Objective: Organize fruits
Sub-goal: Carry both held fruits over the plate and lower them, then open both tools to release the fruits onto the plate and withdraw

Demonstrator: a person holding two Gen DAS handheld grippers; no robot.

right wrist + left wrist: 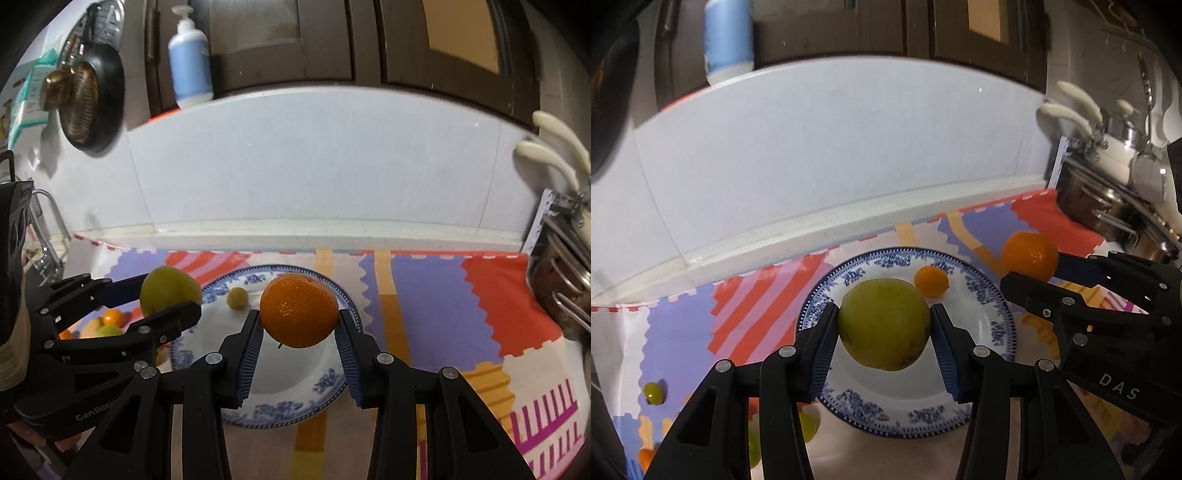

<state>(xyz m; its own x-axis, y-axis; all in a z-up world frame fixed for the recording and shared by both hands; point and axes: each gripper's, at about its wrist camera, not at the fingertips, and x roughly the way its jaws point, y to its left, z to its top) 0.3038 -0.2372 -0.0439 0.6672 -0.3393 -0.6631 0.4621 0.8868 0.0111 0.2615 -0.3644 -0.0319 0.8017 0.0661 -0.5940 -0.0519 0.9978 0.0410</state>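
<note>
Ahead of me a white tiled wall [314, 162] rises behind a bright patterned mat [480, 295]. A blue pump bottle [190, 62] stands on the ledge above, with a dark pan [92, 99] hanging to its left. Steel pots [1108, 206] sit at the right, under cream-handled utensils [1067, 107].

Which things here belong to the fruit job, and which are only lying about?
Job: left gripper holding green fruit; right gripper holding orange; small orange fruit on blue-patterned plate.
Lying about: pump bottle; steel pots.
</note>
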